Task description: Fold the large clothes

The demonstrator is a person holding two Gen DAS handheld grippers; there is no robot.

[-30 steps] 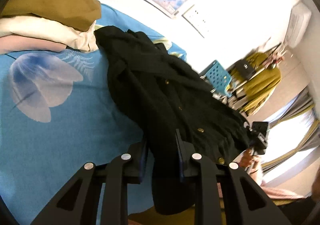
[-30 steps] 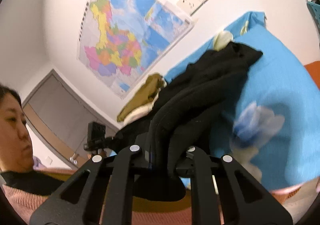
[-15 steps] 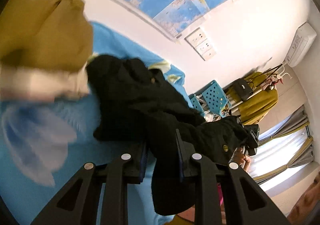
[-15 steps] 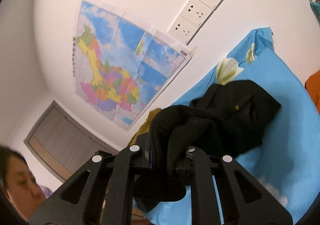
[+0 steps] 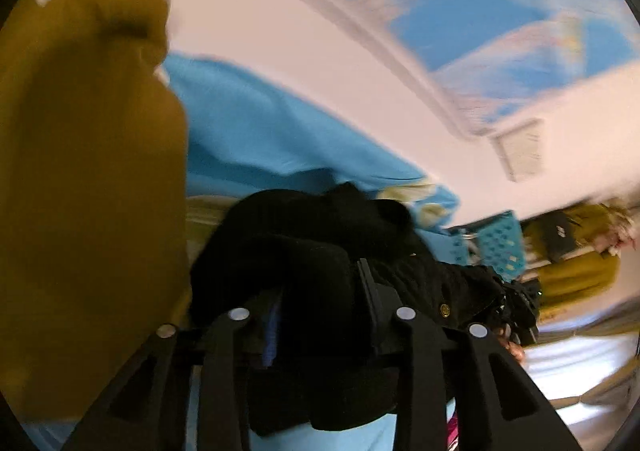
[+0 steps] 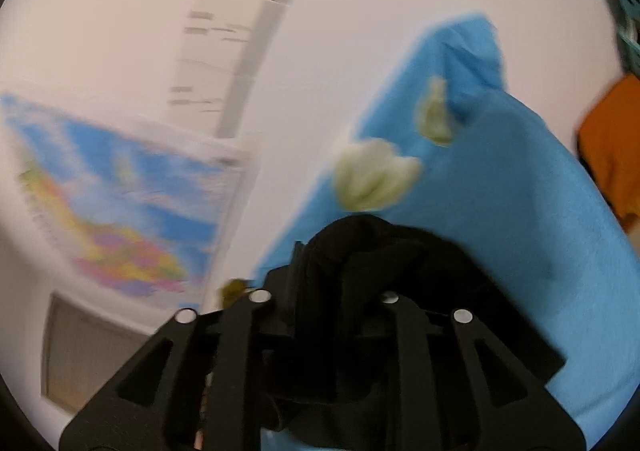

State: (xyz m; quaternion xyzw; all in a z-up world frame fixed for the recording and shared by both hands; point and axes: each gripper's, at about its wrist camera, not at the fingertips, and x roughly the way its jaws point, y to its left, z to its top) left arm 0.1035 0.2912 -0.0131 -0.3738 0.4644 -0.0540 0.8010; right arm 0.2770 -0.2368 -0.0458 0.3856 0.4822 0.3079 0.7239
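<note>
The black coat [image 5: 320, 219] lies bunched on the blue flowered bedsheet [image 5: 260, 131], one brass button showing. My left gripper [image 5: 320, 279] is low over its near edge. Its jaws are opening, a thick fold of coat still lies between them, and the left pad's inner face shows bare. In the right wrist view my right gripper [image 6: 344, 271] has its jaws opening too. A hump of the black coat [image 6: 368, 243] sits between them and covers the right fingertip. Beyond it is the bedsheet [image 6: 520, 191]. Both views are motion-blurred.
A mustard garment [image 5: 88, 171] fills the left side close to my left gripper, with a cream one [image 5: 204, 215] under it. A wall map [image 6: 120, 203] and sockets [image 6: 232, 31] are just behind the bed. A teal basket [image 5: 500, 247] and an orange item [image 6: 612, 147] are off the bed's far end.
Both grippers swept the coat's held edge across the bed toward the wall, folding the coat over itself. Both pairs of jaws now stand wider than before.
</note>
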